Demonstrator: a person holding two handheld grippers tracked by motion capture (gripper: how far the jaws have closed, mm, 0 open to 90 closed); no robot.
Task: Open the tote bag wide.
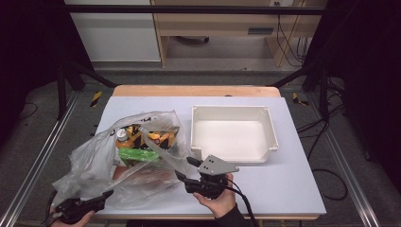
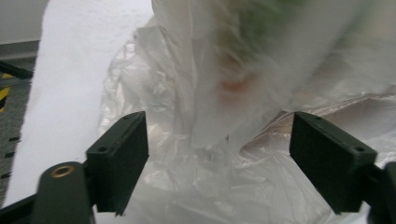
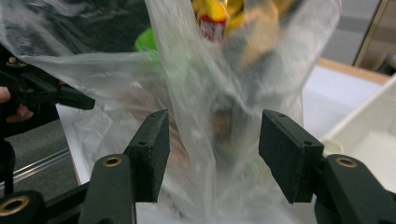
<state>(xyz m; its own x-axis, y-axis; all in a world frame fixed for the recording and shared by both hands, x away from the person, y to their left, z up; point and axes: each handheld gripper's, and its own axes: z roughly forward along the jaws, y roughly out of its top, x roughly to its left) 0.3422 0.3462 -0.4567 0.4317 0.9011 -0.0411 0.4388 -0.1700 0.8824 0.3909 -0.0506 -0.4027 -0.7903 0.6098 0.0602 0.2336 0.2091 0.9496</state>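
High view is showing a clear plastic bag (image 1: 101, 161) lying on the left half of the white worktop (image 1: 283, 184), with a yellow packet (image 1: 161, 138), a green packet (image 1: 137, 154) and a small capped bottle (image 1: 122, 135) inside it. The left hand-held gripper (image 1: 106, 195) is sitting at the bag's near left corner, its tips against the film. The right hand-held gripper (image 1: 182, 169) is reaching in at the bag's near right side, where a stretched strip of film is running up toward the bag's mouth. An empty white bin (image 1: 272, 137) is standing just right of the bag. Left gripper view is showing the left hand-held gripper (image 2: 219, 158) spread wide, with crumpled bag film (image 2: 210, 107) hanging between its jaws. Right gripper view is showing the right hand-held gripper (image 3: 212, 158) released too, a fold of the bag (image 3: 196, 116) passing between the jaws without either pad pressing it.
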